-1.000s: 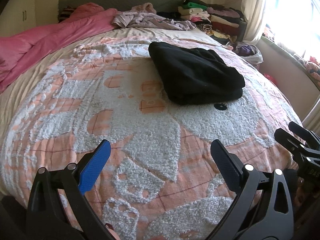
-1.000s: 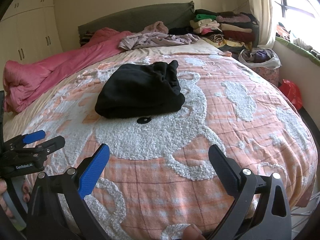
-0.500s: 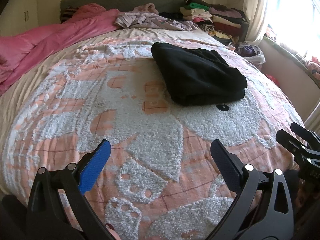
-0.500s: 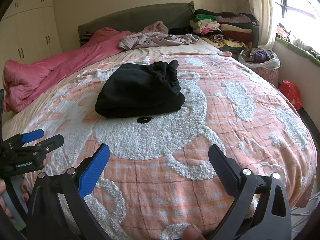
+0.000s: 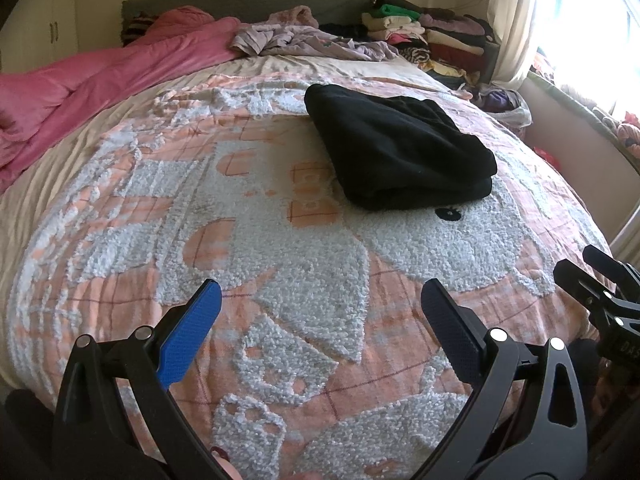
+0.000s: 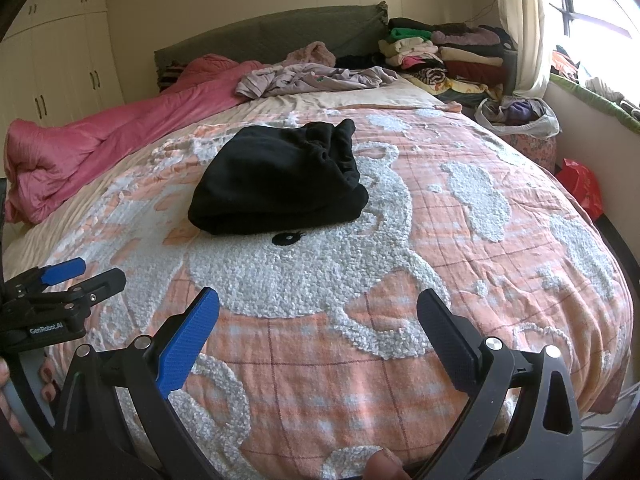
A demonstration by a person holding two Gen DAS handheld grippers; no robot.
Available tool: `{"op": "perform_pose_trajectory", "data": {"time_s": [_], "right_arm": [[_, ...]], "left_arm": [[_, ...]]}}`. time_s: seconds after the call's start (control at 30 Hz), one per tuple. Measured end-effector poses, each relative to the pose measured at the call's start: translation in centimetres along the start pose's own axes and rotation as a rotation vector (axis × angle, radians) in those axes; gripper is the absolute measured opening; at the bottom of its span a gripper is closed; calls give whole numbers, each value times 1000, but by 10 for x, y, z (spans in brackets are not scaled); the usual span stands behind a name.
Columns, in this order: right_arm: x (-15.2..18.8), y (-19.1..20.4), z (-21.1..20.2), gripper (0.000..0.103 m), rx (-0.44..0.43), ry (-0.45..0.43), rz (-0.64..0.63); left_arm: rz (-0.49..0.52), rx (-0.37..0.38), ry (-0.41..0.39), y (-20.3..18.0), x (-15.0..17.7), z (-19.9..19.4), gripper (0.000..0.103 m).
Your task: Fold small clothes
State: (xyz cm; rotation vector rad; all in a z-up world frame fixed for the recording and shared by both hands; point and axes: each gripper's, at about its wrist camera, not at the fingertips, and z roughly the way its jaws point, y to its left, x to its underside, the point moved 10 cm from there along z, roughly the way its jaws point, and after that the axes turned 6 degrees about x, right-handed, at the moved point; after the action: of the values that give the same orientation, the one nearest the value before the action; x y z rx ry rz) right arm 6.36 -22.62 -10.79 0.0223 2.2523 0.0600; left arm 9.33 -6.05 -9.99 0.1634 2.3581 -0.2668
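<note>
On the bed: we see a folded black fleece garment [image 5: 400,152] lying on the peach-and-white tufted bedspread [image 5: 280,264], a little past the middle, its folded edge toward us.
Open room: a broad bare stretch of bedspread lies between the garment and both of our hand-held grippers; more bare cover runs to its right in the right wrist view.
Near edge: the bedspread rolls off the foot of the bed just below our fingers.
Left edge: a crumpled pink quilt [image 6: 100,148] lines that side, well apart from the garment.
Far edge: a heap of loose lilac clothes [image 6: 312,78] sits near the grey-green padded headboard [image 6: 272,36], with a stack of folded clothes [image 6: 448,56] at the far right corner.
Left hand-held gripper [image 5: 320,308]: low over the foot of the bed, level, jaws spread wide, nothing between them.
Right hand-held gripper [image 6: 318,312]: alongside it, same low level pose, jaws wide apart and empty.
Hands: fingers with painted nails [image 6: 48,384] wrap the left handle; a thumb tip [image 6: 384,464] shows under the right one.
</note>
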Motion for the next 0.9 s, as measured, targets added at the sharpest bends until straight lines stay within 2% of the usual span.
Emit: {"op": "perform_pose_trajectory", "data": {"time_s": [0.4, 0.57, 0.63, 0.73, 0.8, 0.9], "right_arm": [[0, -2, 3, 99, 11, 5, 2], [-3, -18, 4, 99, 42, 0, 43], [-7, -35, 2, 99, 68, -9, 85], [-14, -69, -5, 99, 113, -32, 172], [-18, -106, -14, 99, 160, -56, 245], [-22, -186, -41, 99, 273, -112, 384]], "left_arm": [[20, -2, 1, -2, 0, 0, 94], [37, 13, 1, -6, 1, 0, 94], [8, 16, 19, -1, 1, 2, 94], [-16, -42, 32, 16, -1, 5, 94], [-45, -69, 30, 32, -4, 5, 94], [-105, -111, 0, 72, -17, 1, 94]]}}
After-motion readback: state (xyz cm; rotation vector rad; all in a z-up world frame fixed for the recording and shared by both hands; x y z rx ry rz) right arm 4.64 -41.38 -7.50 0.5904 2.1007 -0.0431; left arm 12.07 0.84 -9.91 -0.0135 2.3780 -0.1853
